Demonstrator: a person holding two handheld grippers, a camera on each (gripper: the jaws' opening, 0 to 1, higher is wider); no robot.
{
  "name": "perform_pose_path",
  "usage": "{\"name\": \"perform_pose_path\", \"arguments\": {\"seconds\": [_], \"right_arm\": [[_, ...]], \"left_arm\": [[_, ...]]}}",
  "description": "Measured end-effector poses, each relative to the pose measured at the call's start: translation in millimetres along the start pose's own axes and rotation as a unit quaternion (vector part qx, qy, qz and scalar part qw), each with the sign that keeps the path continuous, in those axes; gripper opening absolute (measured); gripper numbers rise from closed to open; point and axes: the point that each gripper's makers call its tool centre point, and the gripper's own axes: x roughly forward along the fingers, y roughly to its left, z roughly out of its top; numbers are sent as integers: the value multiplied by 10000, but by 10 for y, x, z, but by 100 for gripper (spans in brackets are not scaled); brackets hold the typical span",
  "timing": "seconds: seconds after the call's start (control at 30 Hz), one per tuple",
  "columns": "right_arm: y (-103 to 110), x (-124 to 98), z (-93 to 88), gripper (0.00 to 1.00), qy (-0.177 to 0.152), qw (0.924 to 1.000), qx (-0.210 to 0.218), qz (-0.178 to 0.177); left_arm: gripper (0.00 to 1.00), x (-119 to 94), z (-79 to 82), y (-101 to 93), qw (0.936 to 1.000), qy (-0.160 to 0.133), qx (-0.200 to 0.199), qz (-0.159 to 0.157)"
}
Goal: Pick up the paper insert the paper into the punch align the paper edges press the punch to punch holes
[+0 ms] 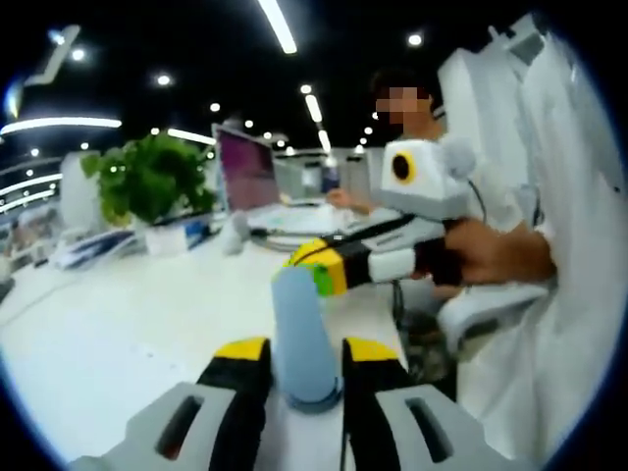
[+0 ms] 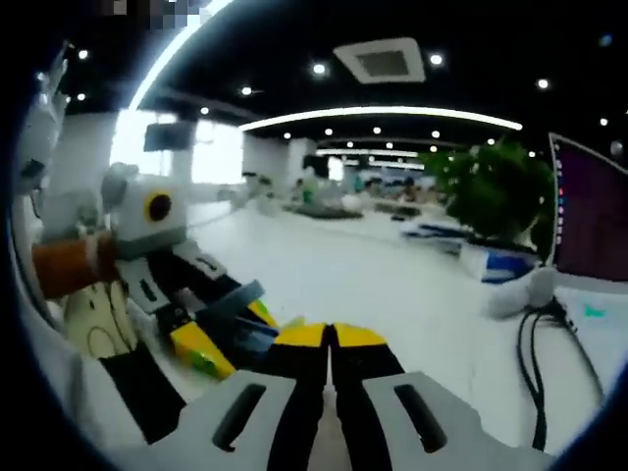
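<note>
A smooth light blue piece (image 1: 299, 329) with a rounded top stands between the yellow-tipped jaws of my left gripper (image 1: 306, 350), which is shut on it. I cannot tell whether it is the punch or paper. My right gripper (image 1: 312, 267) comes in from the right, held by a hand (image 1: 486, 250), and its tip is right at the top of the blue piece. In the right gripper view my right gripper (image 2: 331, 337) has its jaws pressed together with nothing visible between them. There the left gripper (image 2: 228, 329) enters from the left with the blue piece (image 2: 235, 297) in its jaws.
Both grippers hover over a white table (image 1: 118, 334). At its far side are a green plant (image 1: 147, 177), a monitor (image 1: 245, 169), black cables (image 2: 535, 363) and a white stand (image 2: 520, 291). A person in white (image 1: 549, 196) stands close on the right.
</note>
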Motion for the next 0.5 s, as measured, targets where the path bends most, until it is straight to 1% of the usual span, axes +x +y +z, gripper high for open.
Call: {"name": "perform_pose_path", "arguments": {"seconds": [0.03,0.13,0.27,0.4,0.5], "right_arm": [[23,16,-9,5,14,10000,47,40],[103,49,-61,5,113,9999,10,129],[156,8,-99,5,179,9997,41,173],[213,-22,-89,5,200,9996,21,198],[208,-29,-93,5,214,9996,19,172]], "left_arm": [[32,-1,-1,0,10000,7,12,1],[34,-5,-7,6,10000,27,-12,16],[42,-10,-23,-10,10000,68,-21,-27],[42,-8,-15,3,10000,54,-4,13],[41,-3,-10,5,10000,36,4,18]]}}
